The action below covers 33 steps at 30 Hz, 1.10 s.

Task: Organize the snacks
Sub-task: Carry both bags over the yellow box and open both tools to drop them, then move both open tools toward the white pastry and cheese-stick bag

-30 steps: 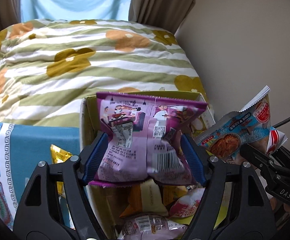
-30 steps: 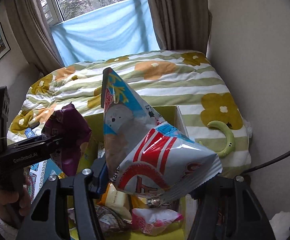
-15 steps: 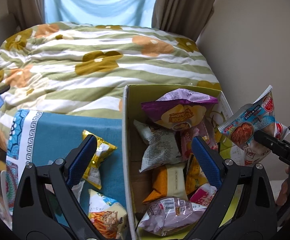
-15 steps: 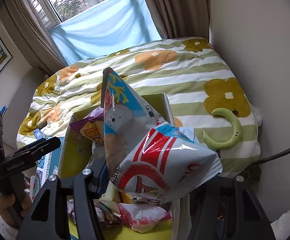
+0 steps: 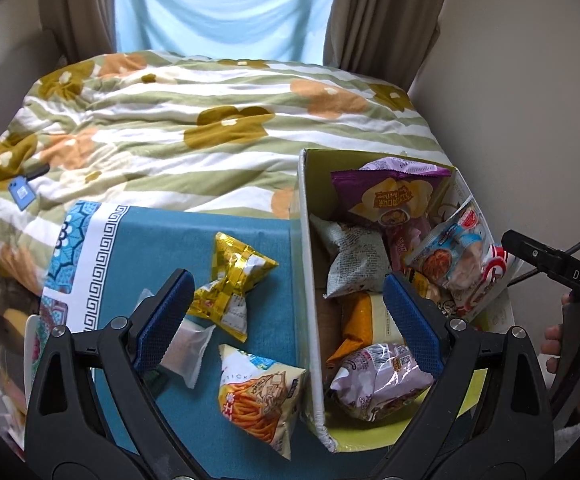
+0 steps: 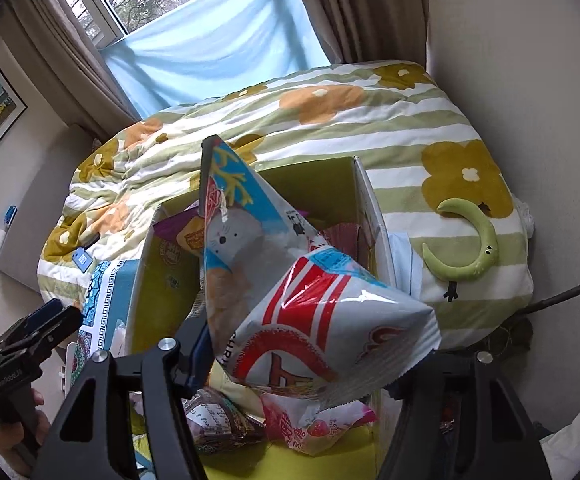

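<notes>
**A:** What are the two grippers doing?

**B:** The left gripper (image 5: 286, 316) has its blue-padded fingers spread wide with nothing between them. It hangs above the left wall of a cardboard box (image 5: 309, 280), one finger over the box and the other over a teal cloth (image 5: 162, 240). The right gripper (image 6: 313, 356) is clamped on a red, white and blue snack bag (image 6: 290, 292) printed with a cartoon cat, held above the box's open top. Only its left finger shows; the bag hides the other.

**A:** Where are the other snacks?

**B:** Inside the box lie a purple bag (image 5: 389, 200) against the far wall, a grey crumpled packet (image 5: 353, 260), an orange packet (image 5: 357, 328), and a pale purple wrapper (image 5: 377, 380) nearest the camera. On the cloth, left of the box, sit a gold foil packet (image 5: 230, 276), a packet picturing orange sticks (image 5: 258, 396), and a clear wrapper (image 5: 186, 344) partly under the left finger.

**A:** And around that?

**B:** The box and cloth rest on a striped, flowered quilt (image 5: 210, 120). A green crescent-shaped toy (image 6: 469, 244) lies on the quilt to the right of the box. Curtains (image 6: 353, 4) frame a window behind.
</notes>
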### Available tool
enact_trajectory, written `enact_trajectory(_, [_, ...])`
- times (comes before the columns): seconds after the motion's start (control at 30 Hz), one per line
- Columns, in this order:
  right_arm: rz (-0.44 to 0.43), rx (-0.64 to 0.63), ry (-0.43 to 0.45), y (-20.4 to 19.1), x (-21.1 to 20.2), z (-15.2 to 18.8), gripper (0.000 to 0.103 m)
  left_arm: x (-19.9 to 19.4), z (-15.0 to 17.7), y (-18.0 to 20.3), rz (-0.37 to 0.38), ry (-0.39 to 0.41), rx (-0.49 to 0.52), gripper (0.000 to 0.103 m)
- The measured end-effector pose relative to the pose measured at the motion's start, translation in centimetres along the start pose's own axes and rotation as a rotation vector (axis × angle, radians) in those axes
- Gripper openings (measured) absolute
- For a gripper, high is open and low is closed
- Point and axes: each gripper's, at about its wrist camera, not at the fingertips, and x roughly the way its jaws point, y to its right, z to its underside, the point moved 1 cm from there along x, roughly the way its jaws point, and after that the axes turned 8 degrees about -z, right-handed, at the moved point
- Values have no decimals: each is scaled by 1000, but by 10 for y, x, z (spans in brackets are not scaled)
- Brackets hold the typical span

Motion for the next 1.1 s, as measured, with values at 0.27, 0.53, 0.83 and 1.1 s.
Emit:
enact_trajectory(0.27, [-44,-22,89,-6,-23,19,102,-18,23,-20,-10,12,-52,95])
enact_trajectory(0.53, [-76,-135,80,-18,-32,29,102,-39,38,-64,-109,20,-79,95])
enact_trajectory(0.83, [-42,-206,137,-48,-53,43,102,-52,42,-126,-136,35,-101,95])
enact_trajectory(1.1, [-32,-182,197,-107,-57,54,102,-40,41,-177,-87,5,-32,95])
